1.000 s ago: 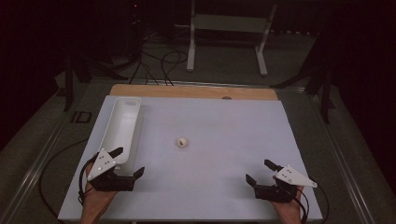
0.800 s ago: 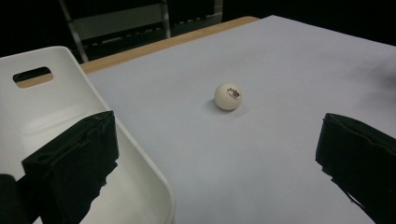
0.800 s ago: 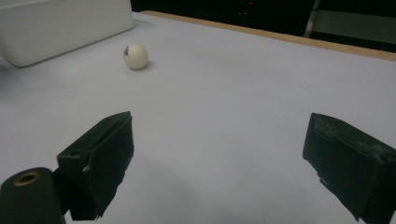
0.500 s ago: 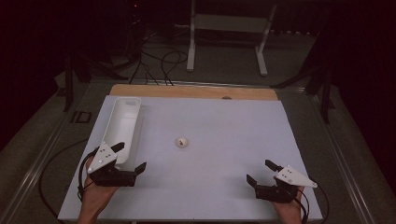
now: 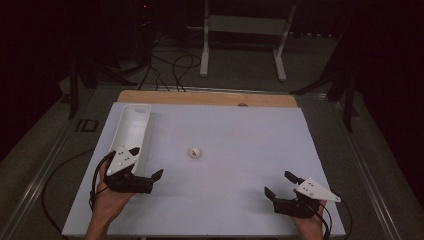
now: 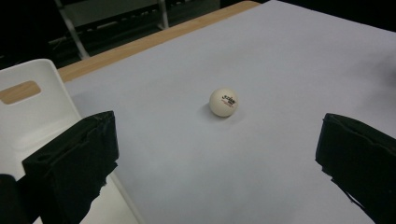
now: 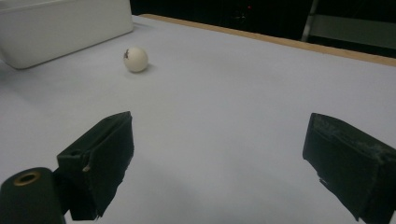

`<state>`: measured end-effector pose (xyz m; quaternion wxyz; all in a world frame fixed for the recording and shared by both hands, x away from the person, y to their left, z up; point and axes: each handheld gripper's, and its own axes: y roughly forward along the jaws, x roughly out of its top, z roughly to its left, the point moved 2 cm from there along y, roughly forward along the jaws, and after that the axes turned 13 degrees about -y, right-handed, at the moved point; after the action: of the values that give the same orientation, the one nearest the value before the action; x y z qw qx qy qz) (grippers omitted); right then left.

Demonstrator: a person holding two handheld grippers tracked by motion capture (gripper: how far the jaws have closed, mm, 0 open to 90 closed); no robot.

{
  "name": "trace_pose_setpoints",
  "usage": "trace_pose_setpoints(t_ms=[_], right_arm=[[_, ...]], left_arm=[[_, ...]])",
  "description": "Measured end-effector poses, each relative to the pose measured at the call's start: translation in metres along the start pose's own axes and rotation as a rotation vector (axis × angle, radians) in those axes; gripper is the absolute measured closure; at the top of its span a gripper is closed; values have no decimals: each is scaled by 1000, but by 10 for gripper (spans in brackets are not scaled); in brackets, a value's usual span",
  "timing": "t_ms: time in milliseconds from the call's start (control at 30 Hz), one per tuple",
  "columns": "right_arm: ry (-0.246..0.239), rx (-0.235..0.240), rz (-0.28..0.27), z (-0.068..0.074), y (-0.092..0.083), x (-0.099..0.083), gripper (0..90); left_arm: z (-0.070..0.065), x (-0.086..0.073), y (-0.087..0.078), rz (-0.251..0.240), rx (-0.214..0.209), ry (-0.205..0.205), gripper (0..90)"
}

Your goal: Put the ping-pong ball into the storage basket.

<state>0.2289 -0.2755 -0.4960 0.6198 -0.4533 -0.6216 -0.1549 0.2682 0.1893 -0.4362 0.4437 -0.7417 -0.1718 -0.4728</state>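
Nearest the person, both hands are resting at the table's (image 5: 210, 215) front edge, one at each corner, with a broad stretch of bare white surface lying open between them. The left hand-held gripper (image 5: 148, 172) is sitting low by the near left corner, its jaws spread wide and pointing forward and inward; the near end of the white tray (image 5: 131, 131) is lying just beside it. The right hand-held gripper (image 5: 281, 184) is hovering near the front right corner, its jaws likewise gaping wide with nothing between them, angled toward the table's middle.

Farther in, the white ball (image 5: 194, 152) is sitting alone on the open surface, a little left of centre, apart from the tray and well apart from both grippers. Room is lying free on every side of it.

The left gripper view is showing the ball (image 6: 223, 101) between and beyond its jaws, with red and dark printing readable on it, and the tray's handle slot (image 6: 19, 91). The right gripper view is catching the ball (image 7: 136, 59) far off to its left, near the tray's long wall (image 7: 60, 28).

Beyond the white sheet, a wooden strip (image 5: 205, 98) is running along the far edge.
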Motion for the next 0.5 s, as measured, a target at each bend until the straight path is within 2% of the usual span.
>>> trace_pose_setpoints(t_ms=[500], right_arm=[[3, 0, 0, -1, 0, -1, 85]], left_arm=[[-4, 14, 19, 97, -3, 40, 0]])
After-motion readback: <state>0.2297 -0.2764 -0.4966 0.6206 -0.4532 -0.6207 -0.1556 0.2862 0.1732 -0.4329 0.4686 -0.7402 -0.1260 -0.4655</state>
